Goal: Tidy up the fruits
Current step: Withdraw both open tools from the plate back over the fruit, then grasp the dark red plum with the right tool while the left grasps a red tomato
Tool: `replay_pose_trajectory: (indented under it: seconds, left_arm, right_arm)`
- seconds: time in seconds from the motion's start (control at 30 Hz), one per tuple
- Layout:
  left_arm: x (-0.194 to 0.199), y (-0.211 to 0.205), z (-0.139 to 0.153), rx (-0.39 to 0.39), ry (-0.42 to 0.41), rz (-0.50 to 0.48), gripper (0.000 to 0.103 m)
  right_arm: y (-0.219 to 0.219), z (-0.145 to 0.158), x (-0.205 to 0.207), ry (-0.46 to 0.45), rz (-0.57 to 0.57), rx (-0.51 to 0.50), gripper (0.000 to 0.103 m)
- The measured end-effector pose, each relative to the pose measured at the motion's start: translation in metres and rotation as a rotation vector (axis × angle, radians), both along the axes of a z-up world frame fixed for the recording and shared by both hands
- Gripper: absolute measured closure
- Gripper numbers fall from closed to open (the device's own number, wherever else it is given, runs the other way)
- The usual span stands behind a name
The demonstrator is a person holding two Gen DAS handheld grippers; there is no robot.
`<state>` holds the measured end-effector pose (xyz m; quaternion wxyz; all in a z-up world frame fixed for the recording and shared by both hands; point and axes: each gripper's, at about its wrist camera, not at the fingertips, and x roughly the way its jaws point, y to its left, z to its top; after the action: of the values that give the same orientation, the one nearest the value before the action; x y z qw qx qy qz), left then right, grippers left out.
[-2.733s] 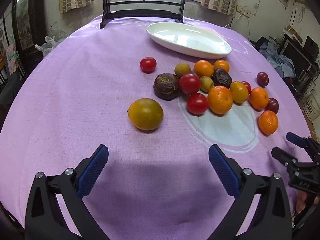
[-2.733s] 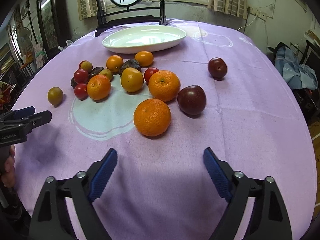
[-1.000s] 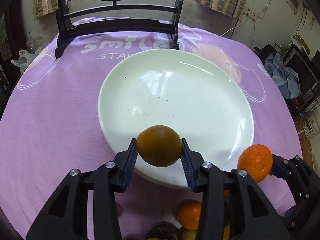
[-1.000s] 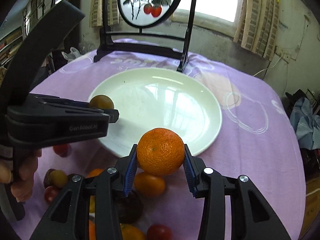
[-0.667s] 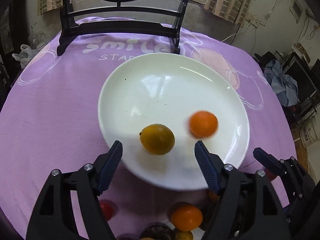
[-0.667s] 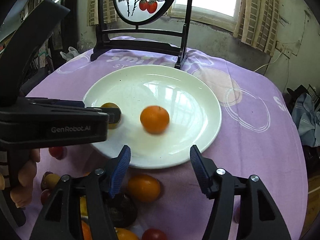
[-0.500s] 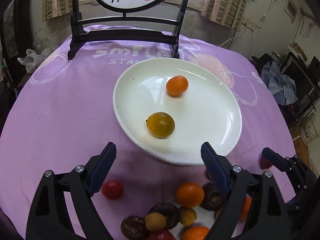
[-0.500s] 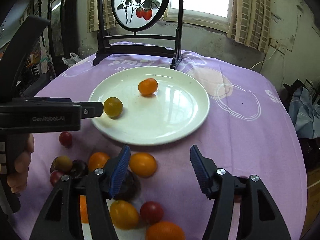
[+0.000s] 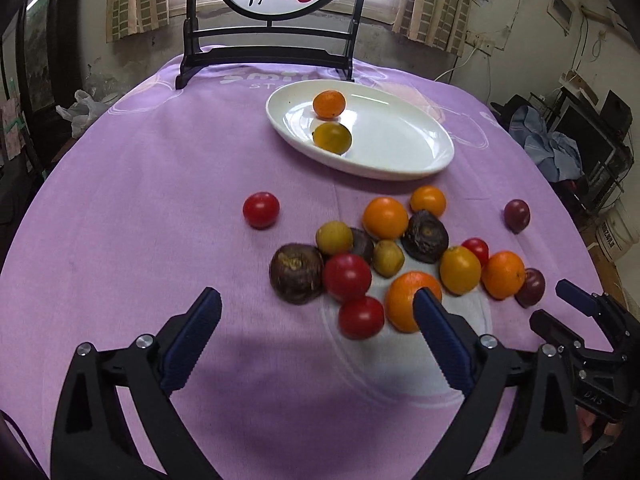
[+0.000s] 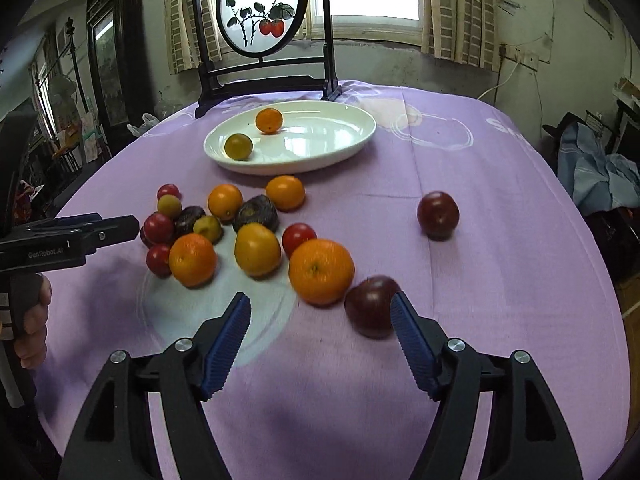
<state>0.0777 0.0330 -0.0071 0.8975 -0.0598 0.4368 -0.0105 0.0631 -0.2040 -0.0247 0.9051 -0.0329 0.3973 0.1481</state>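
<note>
- Left wrist view shows the left gripper (image 9: 316, 330) with its jaws spread wide and holding nothing, hovering low over the purple tablecloth (image 9: 132, 208) at the near edge of the fruit cluster.
- Right wrist view shows the right gripper (image 10: 320, 334) equally wide apart and empty, just short of the pile's right side.
- White plate (image 9: 400, 160) sits at the far side of the table, well beyond the cluster; it holds a yellow-green citrus (image 9: 332, 138) and a small orange (image 9: 329, 104), lying close together on its left part.
- The rest of the fruit lies loose on the cloth between the grippers and the plate, so most of the sorting looks undone.
- For the left gripper, the nearest pieces lie straight ahead and slightly right: a red tomato (image 9: 361, 317) sits just past the gap between the blue pads, with a large orange (image 9: 404, 300) partly hidden behind the right pad and a dark wrinkled fruit (image 9: 296, 278) a little farther and to the left.
- For the right gripper, a big orange (image 10: 321, 271) lies dead ahead between the jaw lines, and a dark plum (image 10: 372, 306) sits touching or nearly touching the inside of the right pad.
- A second plum (image 10: 438, 214) lies apart, far right of the cluster; the right hand is clearly the nearer one for it.
- A lone tomato (image 9: 261, 210) sits apart to the left of the pile, nearer the left hand.
- My judgement: the next pick turns on a short forward push, each gripper taking the fruit straight ahead; crowded neighbours may get nudged and roll.
</note>
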Motion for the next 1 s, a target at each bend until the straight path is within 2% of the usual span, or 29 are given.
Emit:
replay_pose_trajectory:
  seconds: [0.3,0.4,0.67,0.8,1.0]
  left_arm:
    - [-0.024,-0.011,-0.012,0.053,0.011,-0.031,0.008]
    - [-0.023,-0.012,-0.02,0.055,0.032,-0.041,0.008]
    - [-0.014,-0.015,-0.033,0.055,0.076,-0.059,0.008]
    - [-0.01,-0.01,-0.034,0.061,0.083,-0.065,0.008]
    - [-0.004,0.002,-0.036,0.043,0.116,-0.026,0.008]
  right_arm:
    - [-0.022,-0.024,-0.016,0.078,-0.094,-0.042,0.031]
    - [-0.026,-0.031,-0.008,0.112,-0.109,-0.047,0.044]
    - [-0.013,-0.036,0.028,0.134,-0.081,-0.094,0.044]
    - [-0.01,-0.036,0.041,0.13,-0.071,-0.085,0.064]
    - [-0.017,-0.033,0.032,0.125,-0.075,-0.04,0.064]
